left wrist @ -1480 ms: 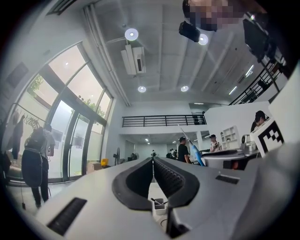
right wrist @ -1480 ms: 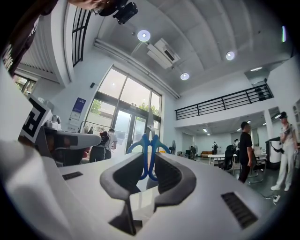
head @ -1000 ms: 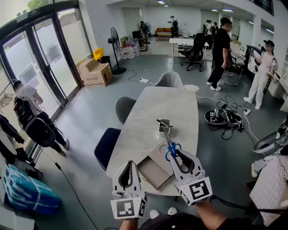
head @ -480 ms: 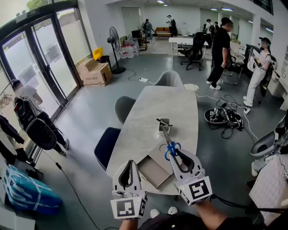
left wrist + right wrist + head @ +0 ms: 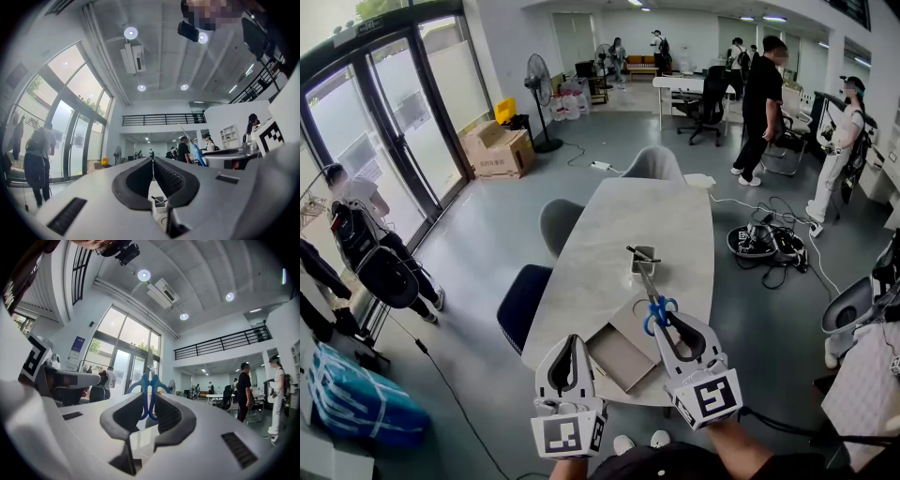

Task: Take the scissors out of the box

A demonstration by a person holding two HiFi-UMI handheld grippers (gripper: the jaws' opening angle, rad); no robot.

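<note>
Right gripper view: scissors [image 5: 149,380] clamped between right gripper [image 5: 148,404] jaws.

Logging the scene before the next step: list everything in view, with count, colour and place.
table: one, pale grey, centre
scissors: one, blue handles, held above the table
box: one, grey-brown, flat, near table edge
small holder: one, grey, mid-table
chairs: three, two grey, one dark blue, table's left side and far end
cardboard boxes: stack, brown, by the glass doors
fan: one, black, behind the boxes
cables: heap, black, floor right of table
people: several, background and by the doors
left gripper: one, white, shut, empty
right gripper: one, white, shut on the scissors
</note>
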